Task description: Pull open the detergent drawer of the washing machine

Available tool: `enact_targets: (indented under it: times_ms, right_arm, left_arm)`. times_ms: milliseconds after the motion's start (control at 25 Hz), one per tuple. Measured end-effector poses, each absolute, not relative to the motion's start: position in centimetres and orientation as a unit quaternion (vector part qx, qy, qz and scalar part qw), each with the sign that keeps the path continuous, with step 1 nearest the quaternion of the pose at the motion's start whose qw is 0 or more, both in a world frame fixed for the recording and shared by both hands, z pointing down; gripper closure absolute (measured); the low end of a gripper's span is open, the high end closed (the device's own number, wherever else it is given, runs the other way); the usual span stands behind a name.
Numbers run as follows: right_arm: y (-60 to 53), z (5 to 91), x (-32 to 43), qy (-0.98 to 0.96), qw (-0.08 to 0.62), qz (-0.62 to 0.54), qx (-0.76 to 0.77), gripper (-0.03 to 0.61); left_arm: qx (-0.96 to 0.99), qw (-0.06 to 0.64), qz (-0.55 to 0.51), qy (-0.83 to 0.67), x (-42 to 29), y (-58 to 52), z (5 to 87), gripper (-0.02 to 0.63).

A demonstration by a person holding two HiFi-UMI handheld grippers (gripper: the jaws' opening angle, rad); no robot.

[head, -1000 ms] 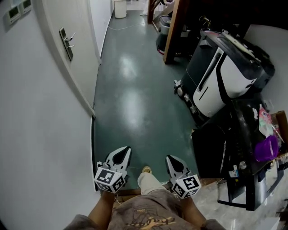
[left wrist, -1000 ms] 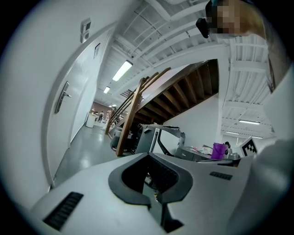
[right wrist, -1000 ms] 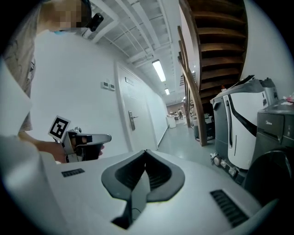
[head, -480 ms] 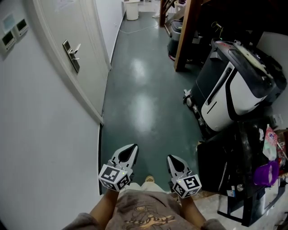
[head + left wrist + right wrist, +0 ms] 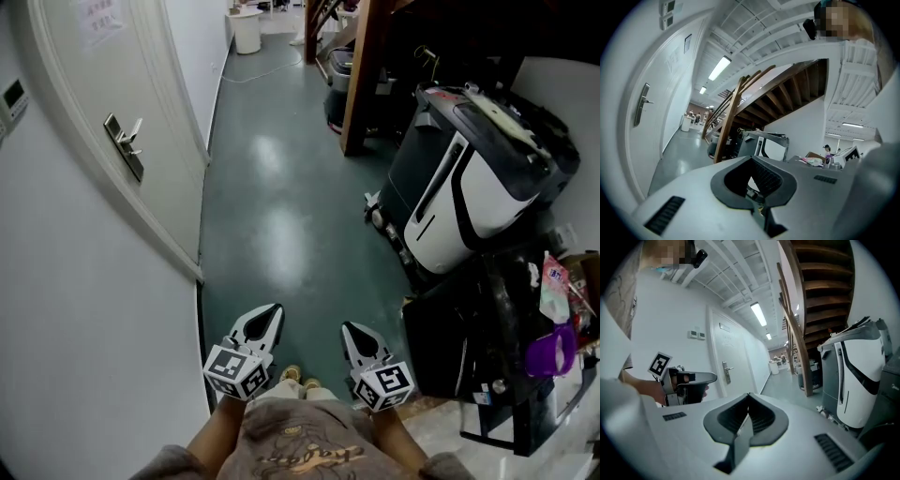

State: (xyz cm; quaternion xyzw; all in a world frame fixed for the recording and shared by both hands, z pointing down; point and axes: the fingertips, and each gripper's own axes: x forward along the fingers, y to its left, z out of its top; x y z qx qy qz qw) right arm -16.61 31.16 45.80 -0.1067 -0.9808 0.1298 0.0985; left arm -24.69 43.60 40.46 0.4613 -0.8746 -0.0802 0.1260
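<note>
No washing machine or detergent drawer shows in any view. In the head view my left gripper (image 5: 270, 311) and right gripper (image 5: 348, 329) are held side by side low in front of the person's body, pointing along a corridor over the dark green floor (image 5: 272, 216). Both have their jaws together with nothing between them. The left gripper view looks past its shut jaws (image 5: 754, 174) down the corridor. The right gripper view shows its own shut jaws (image 5: 749, 398) and the left gripper (image 5: 689, 379) off to the left.
A white door with a metal handle (image 5: 123, 142) lines the left wall. A black and white machine (image 5: 469, 178) and dark clutter with a purple item (image 5: 547, 352) stand on the right. A wooden stair post (image 5: 361, 75) and a white bin (image 5: 246, 28) are farther ahead.
The person has moved forward along the corridor; the door handle has slid nearer in the head view. Both grippers stay side by side with jaws shut and empty.
</note>
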Motion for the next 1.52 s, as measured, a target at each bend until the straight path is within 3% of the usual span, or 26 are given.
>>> enact_targets:
  times_ms: [480, 1120, 1520]
  right_arm:
    - [25.8, 45.8, -13.1, -0.985, 0.078, 0.141, 0.064, 0.575]
    - [18.5, 46.9, 1.7, -0.937, 0.066, 0.154, 0.306, 0.575]
    - [15.0, 47.6, 6.7, -0.921, 0.045, 0.162, 0.351, 0.575]
  left_arm:
    - [0.613, 0.138, -0.08, -0.774, -24.5, 34.4, 40.1, 0.592]
    - [0.776, 0.162, -0.059, -0.606, -13.9, 21.3, 41.9, 0.592]
    - [0.801, 0.163, -0.05, -0.573, -8.9, 15.7, 42.8, 0.593]
